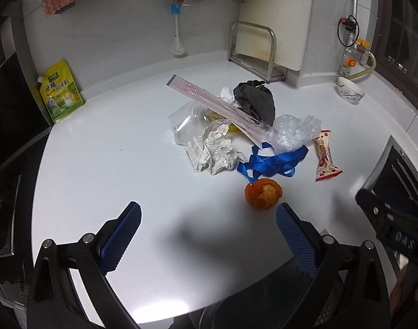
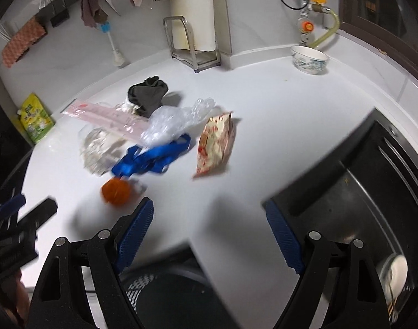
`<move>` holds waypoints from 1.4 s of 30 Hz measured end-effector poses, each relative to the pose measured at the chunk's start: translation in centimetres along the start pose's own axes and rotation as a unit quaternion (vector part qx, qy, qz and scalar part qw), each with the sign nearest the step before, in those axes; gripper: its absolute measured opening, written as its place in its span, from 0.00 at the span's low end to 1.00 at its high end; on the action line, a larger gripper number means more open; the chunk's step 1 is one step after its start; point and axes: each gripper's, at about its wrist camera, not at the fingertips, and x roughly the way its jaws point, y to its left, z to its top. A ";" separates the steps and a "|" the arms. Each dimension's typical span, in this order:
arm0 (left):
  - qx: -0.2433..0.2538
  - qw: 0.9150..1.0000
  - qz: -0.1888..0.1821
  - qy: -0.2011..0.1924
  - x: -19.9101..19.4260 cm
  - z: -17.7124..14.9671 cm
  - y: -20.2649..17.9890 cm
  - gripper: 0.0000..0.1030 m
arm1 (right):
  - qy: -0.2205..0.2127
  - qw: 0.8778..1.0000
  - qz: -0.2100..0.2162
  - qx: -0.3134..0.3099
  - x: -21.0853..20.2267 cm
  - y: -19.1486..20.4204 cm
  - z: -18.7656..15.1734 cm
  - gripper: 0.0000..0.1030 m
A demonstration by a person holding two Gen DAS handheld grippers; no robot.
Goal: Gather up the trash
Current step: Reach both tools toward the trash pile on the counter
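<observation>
1. Both grippers, left [image 1: 209,220] and right [image 2: 209,219], are hovering with fingers released, grasping nothing.
2. Orange peel [image 1: 263,193] is lying on the bench [image 1: 112,142], at one o'clock of the left gripper.
3. Trash pile [image 1: 236,131] is sitting beyond, at twelve o'clock.

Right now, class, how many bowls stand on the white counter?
1. The patterned bowl stands at the counter's far right corner, below the gas valve, apart from the trash pile. Others may be out of view.

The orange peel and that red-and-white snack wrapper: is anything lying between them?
No. In the left wrist view, bare white counter separates the orange peel from the snack wrapper; the blue ribbon lies just behind that gap.
</observation>
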 end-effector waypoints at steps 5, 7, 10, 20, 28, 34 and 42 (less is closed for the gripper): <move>-0.003 1.000 -0.008 0.010 2.6 -0.1 -0.5 0.94 | 0.000 1.000 -0.011 0.000 4.1 -0.8 2.5 0.78; -0.001 1.000 -0.009 0.015 3.4 -0.1 -0.8 0.94 | 0.002 1.000 -0.017 0.001 5.4 -0.9 3.1 0.78; 0.000 1.000 -0.013 0.021 4.4 -0.2 -1.0 0.94 | 0.007 1.000 -0.025 0.002 7.1 -1.1 3.7 0.78; 0.003 0.999 -0.030 0.021 5.8 -0.5 -1.8 0.94 | 0.019 0.999 -0.043 0.001 10.3 -1.6 4.7 0.78; 0.010 0.999 -0.037 0.021 6.4 -0.3 -2.7 0.94 | 0.020 0.999 -0.049 -0.007 11.2 -1.3 4.8 0.61; 0.016 0.999 -0.039 0.021 6.9 -0.4 -3.5 0.94 | 0.017 0.999 -0.040 -0.010 11.2 -1.5 4.6 0.28; 0.012 0.999 -0.037 0.025 8.5 -0.5 -4.0 0.94 | 0.007 0.999 -0.036 0.018 9.1 -3.3 3.4 0.23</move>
